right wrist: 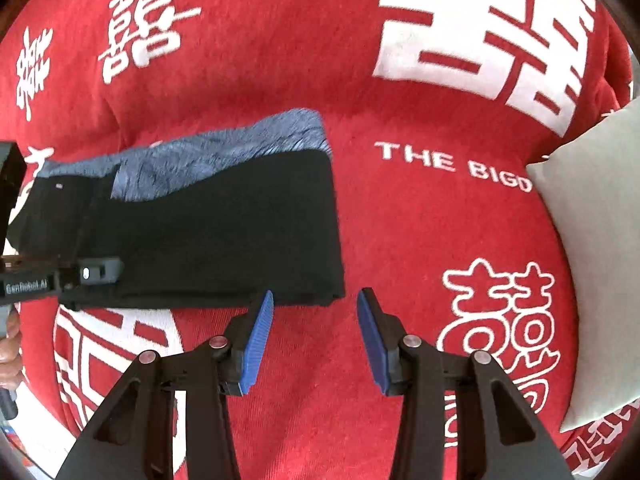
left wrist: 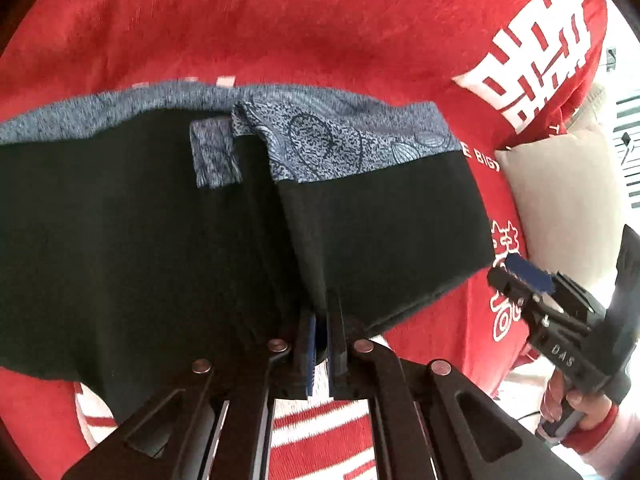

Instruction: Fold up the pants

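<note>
The pants (left wrist: 160, 216) are black with a blue patterned waistband (left wrist: 344, 136) and lie folded on a red blanket (left wrist: 280, 32). My left gripper (left wrist: 320, 332) is shut on the near edge of the black cloth and lifts it a little. In the right wrist view the pants (right wrist: 224, 232) lie ahead and to the left. My right gripper (right wrist: 316, 320) is open and empty, just off the pants' near right corner. It also shows at the right of the left wrist view (left wrist: 520, 280).
The red blanket (right wrist: 400, 240) with white characters covers the whole surface. A beige pillow (right wrist: 592, 248) lies at the right; it also shows in the left wrist view (left wrist: 560, 200). The left tool's body (right wrist: 60, 276) sits at the left edge.
</note>
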`<state>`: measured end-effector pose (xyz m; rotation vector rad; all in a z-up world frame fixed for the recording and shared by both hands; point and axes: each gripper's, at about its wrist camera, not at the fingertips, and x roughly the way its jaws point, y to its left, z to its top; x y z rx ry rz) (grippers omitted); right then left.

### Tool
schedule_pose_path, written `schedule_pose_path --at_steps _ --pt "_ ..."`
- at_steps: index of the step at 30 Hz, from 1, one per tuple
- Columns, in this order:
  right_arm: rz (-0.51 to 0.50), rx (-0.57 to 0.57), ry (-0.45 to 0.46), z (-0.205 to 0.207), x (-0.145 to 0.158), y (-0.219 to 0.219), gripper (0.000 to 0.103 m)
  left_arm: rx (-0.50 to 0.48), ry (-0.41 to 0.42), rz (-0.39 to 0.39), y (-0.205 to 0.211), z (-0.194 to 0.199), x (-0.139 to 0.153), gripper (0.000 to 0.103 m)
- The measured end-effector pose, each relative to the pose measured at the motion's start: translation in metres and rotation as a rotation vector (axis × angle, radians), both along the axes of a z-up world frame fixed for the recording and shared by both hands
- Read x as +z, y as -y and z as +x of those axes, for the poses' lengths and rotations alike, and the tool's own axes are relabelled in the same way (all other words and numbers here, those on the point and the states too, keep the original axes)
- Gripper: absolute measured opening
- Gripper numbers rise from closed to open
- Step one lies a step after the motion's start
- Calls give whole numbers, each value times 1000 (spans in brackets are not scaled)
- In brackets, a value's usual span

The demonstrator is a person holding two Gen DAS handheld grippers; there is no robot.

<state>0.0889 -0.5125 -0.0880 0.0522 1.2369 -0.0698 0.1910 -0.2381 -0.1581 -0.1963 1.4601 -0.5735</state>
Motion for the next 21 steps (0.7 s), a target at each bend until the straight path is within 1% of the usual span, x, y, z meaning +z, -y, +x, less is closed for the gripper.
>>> schedule_pose_path --at_steps 3,4,5,6,7,8,10,11,13,16,19,20,21 --pt "17 -8 4 -1 0 3 48 -17 26 31 3 -5 10 6" --pt "24 -13 9 0 2 4 48 -25 37 51 3 -6 15 12" --pt "34 -20 16 1 5 7 48 -26 48 75 3 -7 22 29" --pt "44 -28 27 3 9 10 48 -16 59 95 2 -6 26 41" --pt "52 -33 34 5 11 12 48 -2 74 101 -2 -6 31 63" --pt "70 -40 44 11 15 17 48 12 90 100 -5 -4 34 65" --pt "119 -47 48 24 19 27 48 26 101 106 -10 -1 43 65" --pt "144 -55 48 34 20 32 51 38 108 111 -10 2 48 65" --pt "180 -73 48 53 21 42 56 47 124 102 -7 8 55 65" --pt "229 -108 33 87 12 60 59 44 166 79 11 18 63 65" --pt "314 -161 -9 113 -5 75 60 29 171 114 38 30 50 65" --pt "340 -178 -20 119 -10 79 60 30 164 135 43 32 42 65" --pt "362 -193 -29 124 -13 82 60 37 142 177 46 34 29 65"
